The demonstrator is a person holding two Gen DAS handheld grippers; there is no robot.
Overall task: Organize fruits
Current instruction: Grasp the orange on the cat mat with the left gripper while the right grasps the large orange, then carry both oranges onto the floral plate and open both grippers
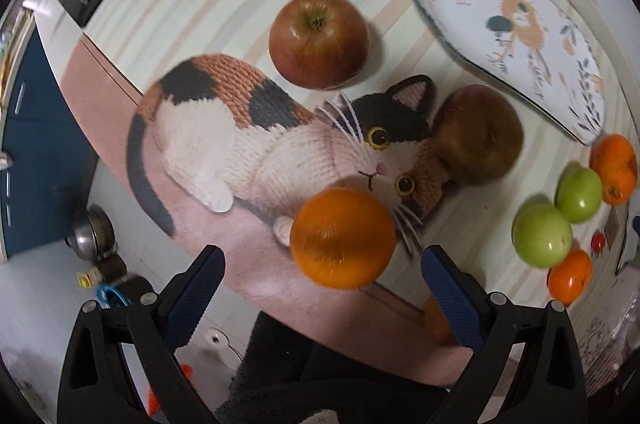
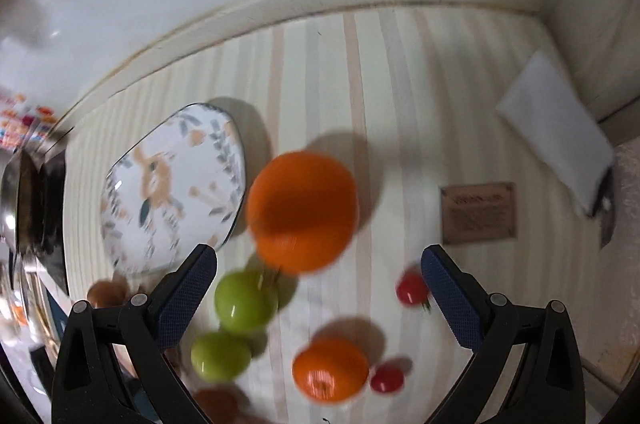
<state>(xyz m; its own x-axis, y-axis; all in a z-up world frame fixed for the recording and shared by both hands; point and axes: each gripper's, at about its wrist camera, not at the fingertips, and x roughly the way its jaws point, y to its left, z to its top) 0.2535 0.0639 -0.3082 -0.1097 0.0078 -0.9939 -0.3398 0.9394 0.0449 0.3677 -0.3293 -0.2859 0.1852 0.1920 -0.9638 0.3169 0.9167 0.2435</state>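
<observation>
In the left wrist view my left gripper [image 1: 322,284] is open, with an orange [image 1: 343,237] just ahead between its fingers on a cat-print mat [image 1: 224,128]. Two red apples [image 1: 319,39] [image 1: 478,134] lie beyond, and a floral plate [image 1: 508,32] sits at the far right. Two green apples [image 1: 543,234] [image 1: 580,194] and two small oranges [image 1: 615,168] [image 1: 569,276] lie at the right. In the right wrist view my right gripper [image 2: 319,282] is open above an orange [image 2: 302,211], green apples [image 2: 245,300] [image 2: 220,355], a smaller orange [image 2: 330,369] and two cherry tomatoes [image 2: 412,288] [image 2: 387,377]. The plate [image 2: 172,184] is left.
A striped tablecloth [image 2: 360,64] covers the table up to a wall. A brown card [image 2: 478,212] and a white folded cloth [image 2: 556,128] lie at the right. A metal pot [image 2: 16,200] stands at the left edge. The table edge and floor show at the left [image 1: 48,264].
</observation>
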